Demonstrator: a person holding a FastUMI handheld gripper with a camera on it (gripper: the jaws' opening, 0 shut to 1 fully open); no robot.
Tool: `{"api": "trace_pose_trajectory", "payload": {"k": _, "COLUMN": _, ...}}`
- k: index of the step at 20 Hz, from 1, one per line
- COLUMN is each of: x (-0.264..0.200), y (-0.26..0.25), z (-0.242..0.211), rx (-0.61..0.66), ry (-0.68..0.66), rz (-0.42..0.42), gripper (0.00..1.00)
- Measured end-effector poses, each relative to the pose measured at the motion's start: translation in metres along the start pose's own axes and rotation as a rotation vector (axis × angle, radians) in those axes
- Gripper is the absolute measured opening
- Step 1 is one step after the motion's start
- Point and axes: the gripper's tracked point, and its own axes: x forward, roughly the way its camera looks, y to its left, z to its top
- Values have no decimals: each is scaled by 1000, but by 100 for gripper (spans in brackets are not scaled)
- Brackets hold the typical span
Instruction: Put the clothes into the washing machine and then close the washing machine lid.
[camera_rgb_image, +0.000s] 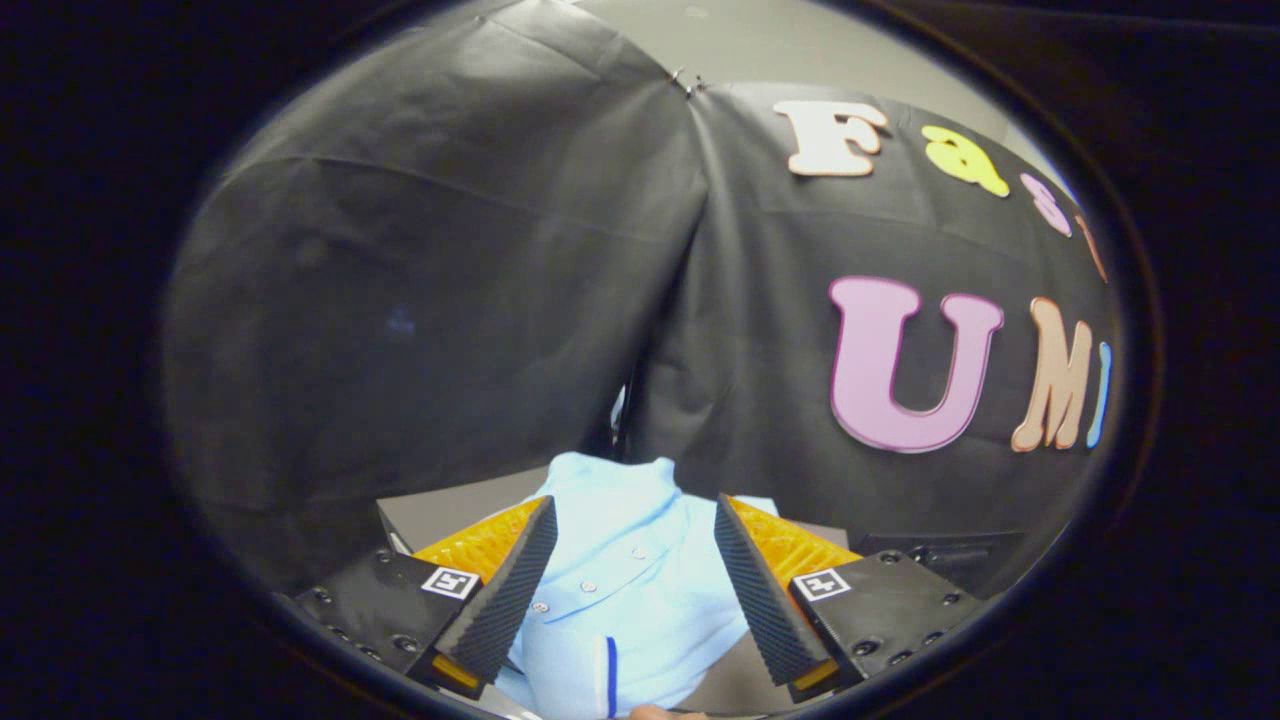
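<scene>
A light blue polo shirt (625, 590) with small buttons and a dark blue stripe lies bunched on a grey surface (450, 510), reaching from under the fingers to just beyond their tips. My gripper (635, 518) hangs above it, open, fingers spread wide to either side of the shirt's collar area, not pressing on the cloth. Part of the shirt is hidden under the fingers.
Black booth cloth rises close behind the shirt, with a seam straight ahead. A dark flat object (950, 550) sits beyond the right finger. A bit of a hand (660, 712) shows below the shirt.
</scene>
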Motion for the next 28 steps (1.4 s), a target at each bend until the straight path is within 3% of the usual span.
{"api": "trace_pose_trajectory", "payload": {"k": 6, "x": 26, "y": 13, "z": -72, "rx": 63, "ry": 246, "rz": 28, "gripper": 99}}
{"api": "trace_pose_trajectory", "payload": {"k": 10, "x": 26, "y": 16, "z": -75, "rx": 115, "ry": 257, "rz": 46, "gripper": 97}}
{"api": "trace_pose_trajectory", "payload": {"k": 13, "x": 26, "y": 19, "z": -74, "rx": 94, "ry": 244, "rz": 48, "gripper": 79}}
{"api": "trace_pose_trajectory", "payload": {"k": 14, "x": 26, "y": 22, "z": -74, "rx": 92, "ry": 231, "rz": 61, "gripper": 79}}
{"api": "trace_pose_trajectory", "payload": {"k": 17, "x": 25, "y": 21, "z": -74, "rx": 85, "ry": 217, "rz": 57, "gripper": 27}}
{"api": "trace_pose_trajectory", "payload": {"k": 19, "x": 25, "y": 18, "z": -71, "rx": 105, "ry": 201, "rz": 28, "gripper": 27}}
{"api": "trace_pose_trajectory", "payload": {"k": 20, "x": 25, "y": 18, "z": -72, "rx": 112, "ry": 197, "rz": 23, "gripper": 3}}
{"api": "trace_pose_trajectory", "payload": {"k": 24, "x": 16, "y": 7, "z": -73, "rx": 159, "ry": 192, "rz": 9, "gripper": 3}}
{"api": "trace_pose_trajectory", "payload": {"k": 28, "x": -2, "y": -38, "z": -71, "rx": 203, "ry": 180, "rz": -45, "gripper": 3}}
